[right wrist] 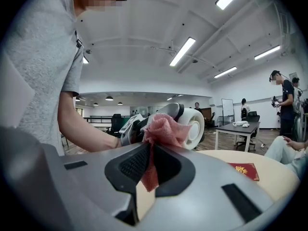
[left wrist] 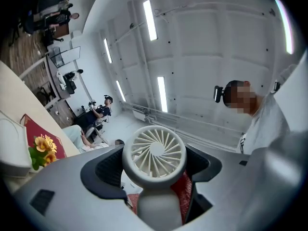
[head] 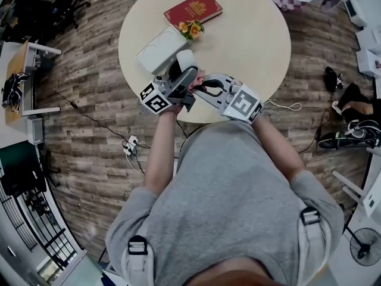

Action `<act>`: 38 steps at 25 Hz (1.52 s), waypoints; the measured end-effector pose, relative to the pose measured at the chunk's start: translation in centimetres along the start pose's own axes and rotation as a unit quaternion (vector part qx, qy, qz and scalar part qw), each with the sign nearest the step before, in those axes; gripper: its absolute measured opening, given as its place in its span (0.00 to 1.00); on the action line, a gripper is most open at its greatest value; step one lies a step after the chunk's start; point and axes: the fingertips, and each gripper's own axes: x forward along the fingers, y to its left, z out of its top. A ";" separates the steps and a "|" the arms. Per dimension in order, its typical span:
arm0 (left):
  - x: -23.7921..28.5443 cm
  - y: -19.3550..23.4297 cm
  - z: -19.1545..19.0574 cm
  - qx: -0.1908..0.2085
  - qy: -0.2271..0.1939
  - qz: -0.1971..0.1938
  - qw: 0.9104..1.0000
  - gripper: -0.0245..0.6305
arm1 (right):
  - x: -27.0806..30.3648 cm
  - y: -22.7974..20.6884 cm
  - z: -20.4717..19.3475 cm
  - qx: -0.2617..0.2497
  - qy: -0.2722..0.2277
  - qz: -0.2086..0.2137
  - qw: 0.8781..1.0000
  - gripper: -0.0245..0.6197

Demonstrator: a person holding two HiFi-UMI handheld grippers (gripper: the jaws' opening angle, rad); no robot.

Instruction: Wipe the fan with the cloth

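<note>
Plastic fan [left wrist: 154, 150], prob. light & rigid: your L gripper [left wrist: 154, 174] clamps its stem, R gripper [right wrist: 151, 165] pinches soft cloth [right wrist: 163, 128]; wipe gently.

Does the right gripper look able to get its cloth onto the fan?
Likely yes: the cloth in the right gripper seems to touch the fan, which the left gripper holds up; nothing stands between.

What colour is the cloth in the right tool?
The cloth is pinkish red, clearest in the right gripper view.
</note>
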 end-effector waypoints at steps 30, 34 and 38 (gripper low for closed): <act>1.5 -4.3 1.6 -0.095 -0.073 -0.118 0.986 0.61 | -3.0 -4.5 0.6 0.019 -0.037 -0.053 0.998 0.08; 1.8 -4.5 1.8 -0.093 -0.067 -0.124 0.986 0.61 | -3.0 -4.5 0.3 0.030 -0.040 -0.043 0.998 0.08; 1.6 -4.7 1.8 -0.095 -0.069 -0.127 0.985 0.61 | -3.1 -4.2 0.0 0.032 -0.040 -0.038 0.998 0.08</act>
